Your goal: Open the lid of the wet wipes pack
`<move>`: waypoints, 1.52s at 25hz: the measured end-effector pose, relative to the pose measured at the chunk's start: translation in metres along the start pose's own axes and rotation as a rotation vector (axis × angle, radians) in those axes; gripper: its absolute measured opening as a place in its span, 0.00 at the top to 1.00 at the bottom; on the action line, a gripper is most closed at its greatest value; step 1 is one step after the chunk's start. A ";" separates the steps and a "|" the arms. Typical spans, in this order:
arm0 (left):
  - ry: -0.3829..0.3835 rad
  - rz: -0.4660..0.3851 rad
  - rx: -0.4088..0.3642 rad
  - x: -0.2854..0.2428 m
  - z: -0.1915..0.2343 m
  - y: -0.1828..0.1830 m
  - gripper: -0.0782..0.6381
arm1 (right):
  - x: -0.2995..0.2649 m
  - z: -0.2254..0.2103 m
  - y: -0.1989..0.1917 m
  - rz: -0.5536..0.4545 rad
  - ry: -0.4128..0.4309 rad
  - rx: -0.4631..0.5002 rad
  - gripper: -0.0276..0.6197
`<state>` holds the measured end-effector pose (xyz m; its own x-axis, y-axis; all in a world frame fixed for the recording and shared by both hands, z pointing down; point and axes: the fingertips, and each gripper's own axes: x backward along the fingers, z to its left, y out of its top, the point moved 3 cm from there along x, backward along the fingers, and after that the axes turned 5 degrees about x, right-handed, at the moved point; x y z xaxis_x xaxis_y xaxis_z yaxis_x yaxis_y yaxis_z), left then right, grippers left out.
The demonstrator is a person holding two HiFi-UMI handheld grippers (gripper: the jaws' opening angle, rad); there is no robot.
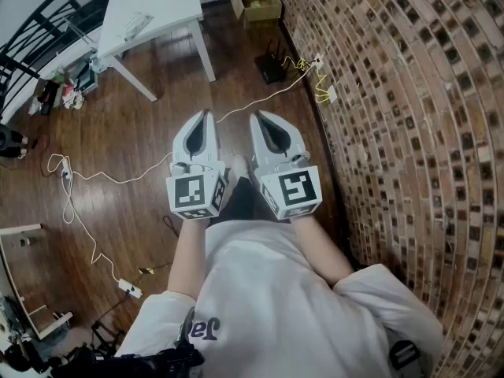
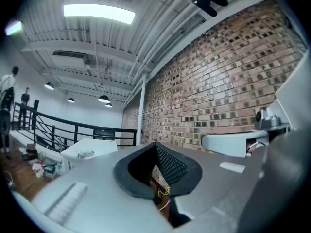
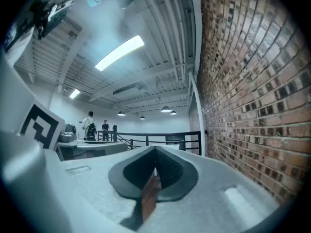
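- A brick wall [image 1: 409, 132] runs along the whole right side. The dark wooden floor [image 1: 118, 148] spreads out to the left of it.
- Only the two gripper views show the ribbed ceiling with its long strip light [image 3: 119, 52]. The head view looks too steeply down for that.
- A white table [image 1: 157, 6] stands far left, with a black railing [image 1: 39, 30] beyond it.
- The person's pale shirt [image 1: 268, 290] fills the near middle of the head view.
- The left gripper [image 1: 209, 113] and the right gripper [image 1: 256, 115] are held side by side, level, close to each other but apart.
- Each claw is fully closed, its dark pads meeting at the tip, and has hold of nothing.
- An open cardboard box [image 1: 256, 2] sits far along the wall, with a black router-like device [image 1: 272, 68] nearer than it.
- A white cable [image 1: 102, 176] winds across the floor.
- Two people [image 3: 90, 125] stand far off by the railing, seen only from the grippers.
- A pale pack [image 1: 135, 24] lies on the table, well apart from both grippers. It is too small to confirm as the wet wipes or to see its lid.
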<state>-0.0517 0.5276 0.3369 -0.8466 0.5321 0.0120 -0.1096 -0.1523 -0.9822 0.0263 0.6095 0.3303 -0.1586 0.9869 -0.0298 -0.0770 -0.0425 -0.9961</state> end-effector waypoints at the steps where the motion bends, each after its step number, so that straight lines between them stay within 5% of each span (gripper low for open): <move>1: 0.018 -0.005 -0.009 -0.021 0.014 0.004 0.87 | -0.022 -0.008 0.000 0.008 0.009 0.005 0.97; 9: 0.113 -0.064 0.027 -0.149 0.123 0.049 0.87 | -0.196 -0.047 0.020 0.034 0.086 0.048 0.97; 23: 0.414 -0.019 0.051 -0.228 0.271 0.042 0.87 | -0.404 0.001 -0.005 0.068 0.444 0.025 0.97; 38: 0.725 -0.041 0.019 -0.365 0.456 0.104 0.87 | -0.688 0.020 0.036 0.012 0.756 0.011 0.97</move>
<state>0.0082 -0.0624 0.3159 -0.2846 0.9549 -0.0846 -0.1488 -0.1312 -0.9801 0.1131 -0.0737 0.3169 0.5591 0.8239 -0.0931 -0.0896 -0.0516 -0.9946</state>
